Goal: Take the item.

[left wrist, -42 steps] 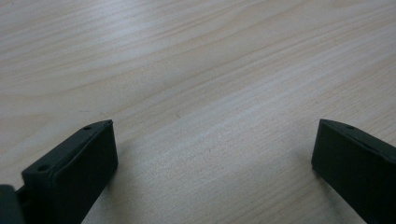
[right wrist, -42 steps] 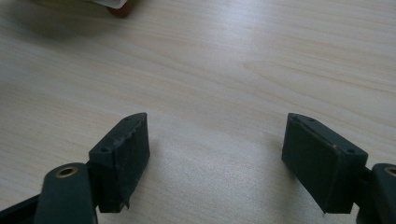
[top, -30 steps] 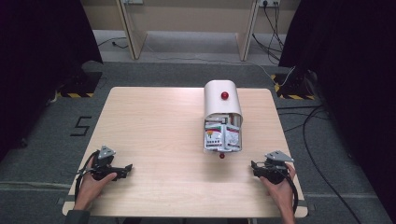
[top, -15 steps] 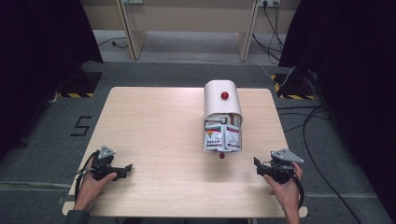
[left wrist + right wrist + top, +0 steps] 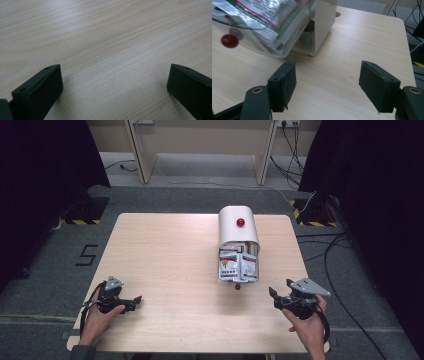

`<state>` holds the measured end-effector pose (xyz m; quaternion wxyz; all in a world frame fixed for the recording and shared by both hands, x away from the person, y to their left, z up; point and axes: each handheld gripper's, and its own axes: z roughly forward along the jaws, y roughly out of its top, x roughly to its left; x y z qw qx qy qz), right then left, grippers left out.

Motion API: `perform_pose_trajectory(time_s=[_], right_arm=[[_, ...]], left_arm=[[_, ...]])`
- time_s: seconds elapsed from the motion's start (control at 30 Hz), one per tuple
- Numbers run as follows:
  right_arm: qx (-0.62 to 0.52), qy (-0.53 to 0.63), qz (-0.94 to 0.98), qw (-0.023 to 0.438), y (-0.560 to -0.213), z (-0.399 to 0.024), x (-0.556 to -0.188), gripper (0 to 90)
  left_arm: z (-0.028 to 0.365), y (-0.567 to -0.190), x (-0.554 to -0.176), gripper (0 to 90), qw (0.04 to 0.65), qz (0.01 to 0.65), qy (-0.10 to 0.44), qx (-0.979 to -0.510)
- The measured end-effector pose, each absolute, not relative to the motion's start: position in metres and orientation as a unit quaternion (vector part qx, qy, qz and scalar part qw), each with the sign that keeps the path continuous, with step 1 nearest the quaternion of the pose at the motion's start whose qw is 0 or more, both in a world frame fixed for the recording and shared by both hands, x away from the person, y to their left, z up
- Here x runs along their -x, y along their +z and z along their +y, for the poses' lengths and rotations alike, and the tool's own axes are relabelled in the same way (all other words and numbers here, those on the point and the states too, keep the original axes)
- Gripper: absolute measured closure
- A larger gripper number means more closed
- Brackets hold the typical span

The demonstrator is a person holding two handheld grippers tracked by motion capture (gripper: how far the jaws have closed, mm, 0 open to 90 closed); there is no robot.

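At the near left corner of the pale wooden worktop [image 5: 170,250], the left tongs [image 5: 131,301] rest low in the person's left hand [image 5: 97,317], jaws spread wide over bare wood. Right of centre stands a white rounded container [image 5: 238,230] with a red knob [image 5: 240,222] on top; its clear drawer [image 5: 237,267] is pulled out toward the person and holds printed packets. At the near right, the right tongs [image 5: 274,296] gape wide, empty, near the drawer's corner.
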<state>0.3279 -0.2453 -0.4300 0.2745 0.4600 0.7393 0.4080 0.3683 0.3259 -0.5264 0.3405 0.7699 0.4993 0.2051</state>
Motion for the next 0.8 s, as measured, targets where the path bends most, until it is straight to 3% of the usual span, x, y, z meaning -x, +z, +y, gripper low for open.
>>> perform_pose_trajectory(time_s=[0.8], right_arm=[[-0.385,0.452,0.758,0.269,-0.388,-0.201,-0.308,36.2]], left_arm=[[0.326,-0.526,-0.368,0.0,0.340,0.499,0.205,-0.770]])
